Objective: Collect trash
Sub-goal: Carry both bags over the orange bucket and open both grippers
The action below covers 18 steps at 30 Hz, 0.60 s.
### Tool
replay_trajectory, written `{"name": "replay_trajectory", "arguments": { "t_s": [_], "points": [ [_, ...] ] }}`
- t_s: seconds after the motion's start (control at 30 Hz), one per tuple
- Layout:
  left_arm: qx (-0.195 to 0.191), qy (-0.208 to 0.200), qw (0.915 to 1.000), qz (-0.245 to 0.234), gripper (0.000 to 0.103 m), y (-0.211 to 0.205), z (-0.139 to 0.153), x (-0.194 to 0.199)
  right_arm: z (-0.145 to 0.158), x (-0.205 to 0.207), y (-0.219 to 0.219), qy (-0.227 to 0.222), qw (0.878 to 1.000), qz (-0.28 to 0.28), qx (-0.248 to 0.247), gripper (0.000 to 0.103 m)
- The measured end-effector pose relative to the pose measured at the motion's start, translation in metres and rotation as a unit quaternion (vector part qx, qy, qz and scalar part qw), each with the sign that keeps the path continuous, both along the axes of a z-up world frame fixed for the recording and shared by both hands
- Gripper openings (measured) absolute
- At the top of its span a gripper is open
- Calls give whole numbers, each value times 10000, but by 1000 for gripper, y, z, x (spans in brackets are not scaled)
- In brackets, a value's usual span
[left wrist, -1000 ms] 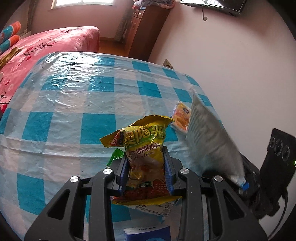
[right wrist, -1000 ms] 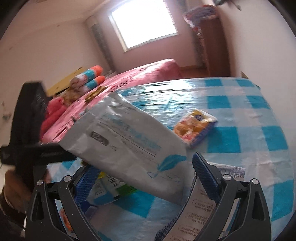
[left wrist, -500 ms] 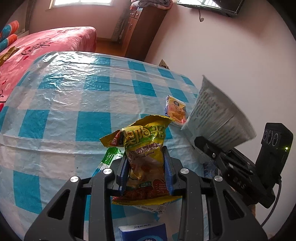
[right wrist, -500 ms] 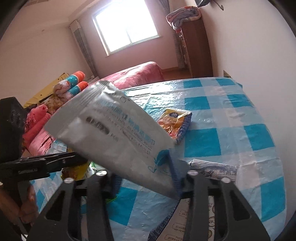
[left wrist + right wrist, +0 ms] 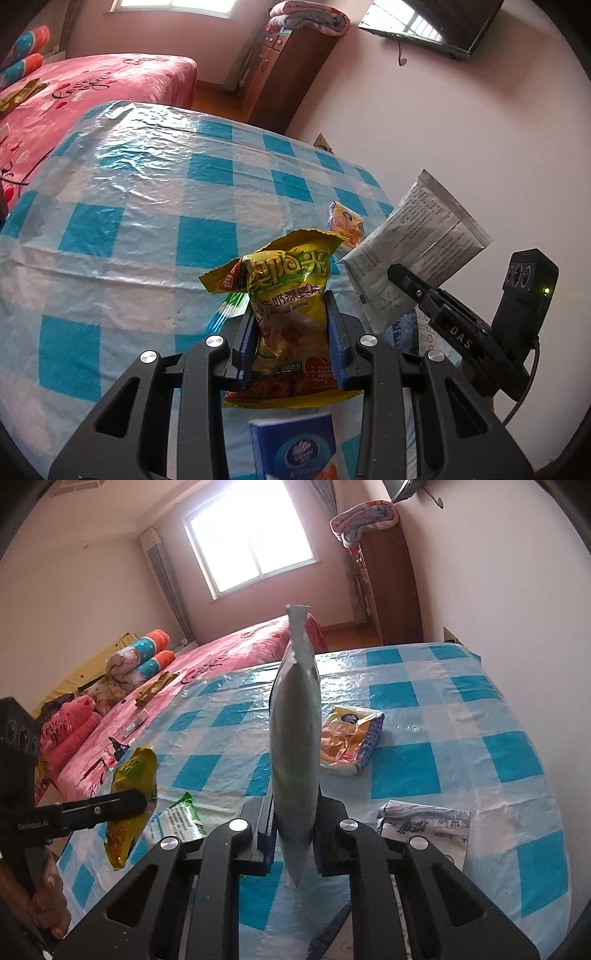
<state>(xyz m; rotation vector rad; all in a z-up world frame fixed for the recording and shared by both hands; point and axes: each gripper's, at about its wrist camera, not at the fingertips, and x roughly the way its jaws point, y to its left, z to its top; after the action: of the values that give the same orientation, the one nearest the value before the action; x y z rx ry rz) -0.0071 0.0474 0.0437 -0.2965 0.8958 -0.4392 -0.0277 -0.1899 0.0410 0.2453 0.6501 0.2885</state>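
My left gripper [image 5: 291, 332] is shut on a yellow snack bag [image 5: 284, 291], held above the blue-checked table [image 5: 147, 206]. From the right wrist view that same yellow bag [image 5: 133, 797] hangs at the left in the left gripper [image 5: 142, 805]. My right gripper [image 5: 293, 827] is shut on a silver-white pouch [image 5: 295, 731], standing edge-on and upright between its pads. The left wrist view shows that pouch [image 5: 413, 243] from its printed side, lifted off the table at the right. An orange wrapper [image 5: 349, 742] lies flat on the table behind the pouch.
A green-and-white wrapper [image 5: 181, 819] lies near the left gripper, and a printed paper packet [image 5: 424, 819] sits at the right. A blue-and-white box [image 5: 295, 443] lies under the left gripper. A pink bed [image 5: 207, 664] borders the table; a wall runs along the right.
The right gripper's jaws closed on the silver-white pouch, which turned from lying slanted to upright and edge-on. The left gripper shifted a little with the yellow bag still gripped.
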Motion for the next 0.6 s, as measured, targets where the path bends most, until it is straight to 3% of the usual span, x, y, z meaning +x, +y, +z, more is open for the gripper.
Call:
{"name": "replay_trajectory", "arguments": {
  "t_s": [0.6],
  "points": [
    [-278,-62,9971,701,35,85,-4,-51,35,-22,43,21,9995,301,127,16]
  ]
}}
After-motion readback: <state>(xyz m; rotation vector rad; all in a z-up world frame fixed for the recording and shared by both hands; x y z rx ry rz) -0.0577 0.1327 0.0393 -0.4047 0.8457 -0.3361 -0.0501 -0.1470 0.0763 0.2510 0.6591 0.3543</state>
